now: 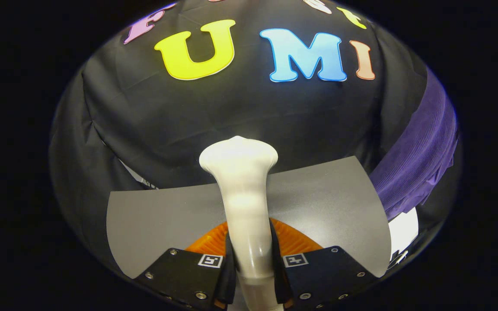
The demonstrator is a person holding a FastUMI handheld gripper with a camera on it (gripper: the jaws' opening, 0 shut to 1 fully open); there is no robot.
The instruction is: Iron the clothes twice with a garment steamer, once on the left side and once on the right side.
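Steamer point(242, 190) stands upright between the two fingers of the gripper point(251, 263), its pale handle rising from the clamp and flaring into a wide head that tops out against the black cloth wall point(167, 121). Both fingers press on the handle's lower stretch — one on each side, tight against it, with no gap visible. Just behind the clamped part an orange ribbed piece point(294, 239) shows on either side of the handle; what it belongs to cannot be told.

Beyond the fingers lies a grey mat point(331, 203), flat, its far edge running behind the handle and its near corners reaching out past both finger mounts. To the right of the mat, well apart from the steamer head, a purple garment point(422, 151) hangs in a long band against the wall — its lower hem ragged and loose above a small white patch point(404, 229). Between the steamer head and the garment's near edge there is open room, crossed only by mat and cloth.
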